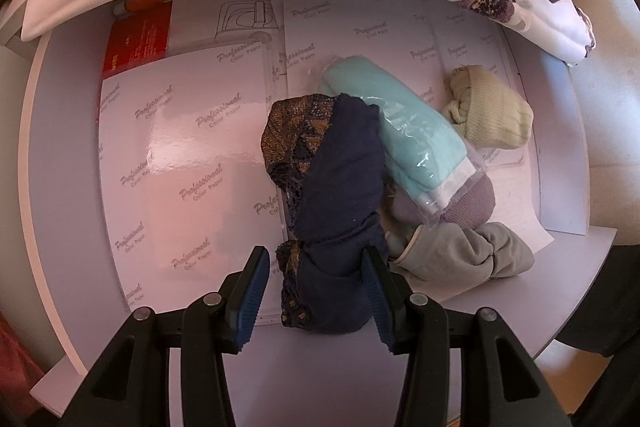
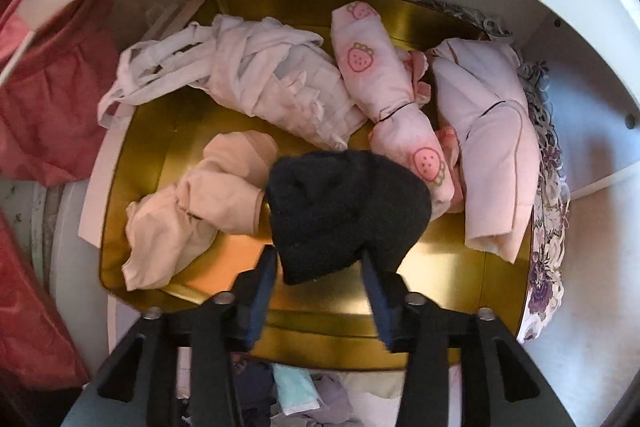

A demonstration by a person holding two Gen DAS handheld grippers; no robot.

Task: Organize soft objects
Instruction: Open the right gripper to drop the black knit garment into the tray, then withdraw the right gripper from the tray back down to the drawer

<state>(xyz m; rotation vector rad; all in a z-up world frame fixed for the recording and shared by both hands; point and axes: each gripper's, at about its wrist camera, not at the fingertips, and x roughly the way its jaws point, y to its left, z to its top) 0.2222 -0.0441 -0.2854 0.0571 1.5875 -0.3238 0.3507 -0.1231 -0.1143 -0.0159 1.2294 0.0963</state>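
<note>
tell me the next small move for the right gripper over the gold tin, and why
Probably lift the right gripper straight up and clear. Its jaws stand apart around the black knit roll, which already lies in the gold tin beside the strawberry-print roll, so the drop looks done.

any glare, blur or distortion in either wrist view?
Left wrist: window glare on the glossy paper, fisheye bends the shelf edge, corners vignetted. Right wrist: bright reflections off the gold tin, black sock reads as textureless, right finger tip slightly smeared.
</note>
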